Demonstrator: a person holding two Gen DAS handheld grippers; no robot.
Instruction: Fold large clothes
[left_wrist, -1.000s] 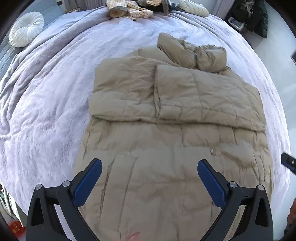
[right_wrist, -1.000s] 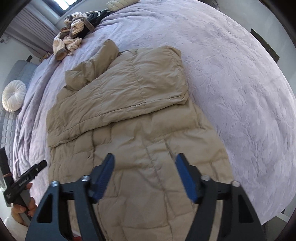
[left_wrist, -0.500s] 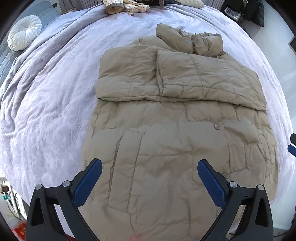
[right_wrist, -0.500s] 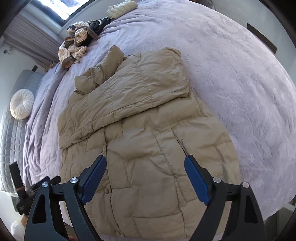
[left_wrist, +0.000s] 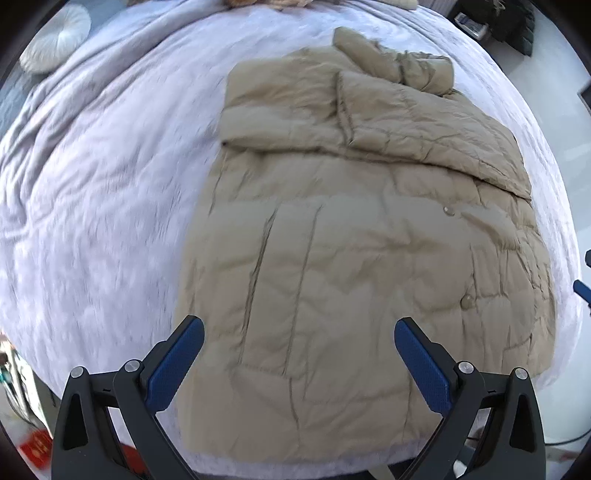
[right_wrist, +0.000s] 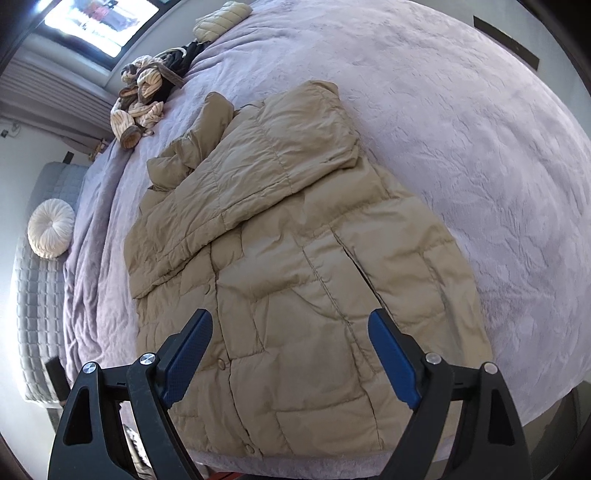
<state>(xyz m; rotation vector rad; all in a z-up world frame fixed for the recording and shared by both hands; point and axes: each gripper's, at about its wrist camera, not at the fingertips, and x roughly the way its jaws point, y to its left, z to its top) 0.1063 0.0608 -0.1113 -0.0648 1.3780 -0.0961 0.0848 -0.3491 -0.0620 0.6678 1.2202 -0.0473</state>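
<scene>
A large tan puffer coat (left_wrist: 351, 236) lies flat on a lilac bedspread (left_wrist: 92, 192), front up, both sleeves folded across the chest and the hood bunched at the far end. It also shows in the right wrist view (right_wrist: 295, 266). My left gripper (left_wrist: 299, 336) is open and empty, held above the coat's hem. My right gripper (right_wrist: 290, 328) is open and empty, also above the hem near the snap buttons. Neither touches the coat.
A round white cushion (left_wrist: 55, 37) lies at the bed's far left, also in the right wrist view (right_wrist: 51, 227). A pile of striped and dark clothes (right_wrist: 151, 92) sits at the far edge. The bed's near edge (right_wrist: 332, 459) is just below the hem.
Both grippers have pulled back and up from the coat toward the bed's near edge, so the whole hem now shows. The right gripper has opened wider. The coat has not moved.
</scene>
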